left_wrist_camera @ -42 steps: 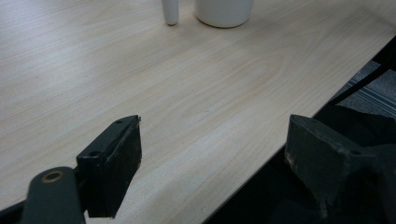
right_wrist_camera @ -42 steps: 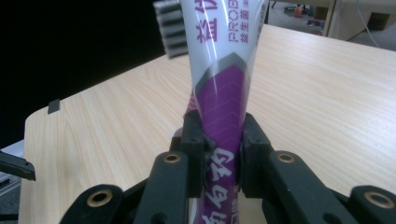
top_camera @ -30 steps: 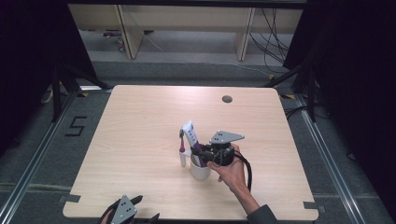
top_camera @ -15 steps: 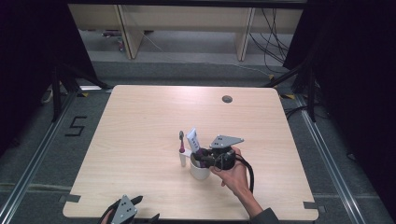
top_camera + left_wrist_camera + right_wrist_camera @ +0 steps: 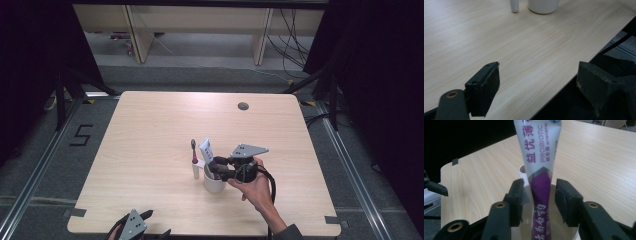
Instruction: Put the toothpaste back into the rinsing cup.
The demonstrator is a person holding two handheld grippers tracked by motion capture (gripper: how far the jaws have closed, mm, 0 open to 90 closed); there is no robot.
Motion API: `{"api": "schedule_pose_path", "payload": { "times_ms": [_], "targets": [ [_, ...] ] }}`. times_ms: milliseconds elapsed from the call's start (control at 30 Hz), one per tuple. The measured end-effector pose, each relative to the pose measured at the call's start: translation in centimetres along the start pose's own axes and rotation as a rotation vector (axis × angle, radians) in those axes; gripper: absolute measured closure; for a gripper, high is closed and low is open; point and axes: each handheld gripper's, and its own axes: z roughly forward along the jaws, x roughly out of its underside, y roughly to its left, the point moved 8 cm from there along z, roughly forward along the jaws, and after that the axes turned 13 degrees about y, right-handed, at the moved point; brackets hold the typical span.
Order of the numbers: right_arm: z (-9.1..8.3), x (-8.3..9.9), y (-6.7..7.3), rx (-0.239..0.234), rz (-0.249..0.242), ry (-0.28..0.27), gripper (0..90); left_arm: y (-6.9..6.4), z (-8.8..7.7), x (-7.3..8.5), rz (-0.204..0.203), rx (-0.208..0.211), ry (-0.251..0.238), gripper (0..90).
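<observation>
Right gripper view: right claw (image 5: 537, 197) has just been opening, pads off the toothpaste tube (image 5: 540, 170) standing between them in the white cup (image 5: 214, 181); left claw (image 5: 539, 87) gapes wide over the worktop (image 5: 499, 45).

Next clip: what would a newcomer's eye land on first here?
The white-and-purple toothpaste tube stands upright in the white cup near the middle of the table. The right gripper sits around it; its jaws have just been opening, with gaps to the tube on both sides. A toothbrush stands just left of the cup.
</observation>
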Motion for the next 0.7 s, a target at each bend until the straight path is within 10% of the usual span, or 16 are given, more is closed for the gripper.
{"api": "schedule_pose_path", "payload": {
  "times_ms": [700],
  "targets": [
    [-3.0,1.4,-1.8,-0.015,0.101,-0.030,37.2,0.1,-0.1,0.0,-0.007,-0.001,0.002,18.4]
  ]
}}
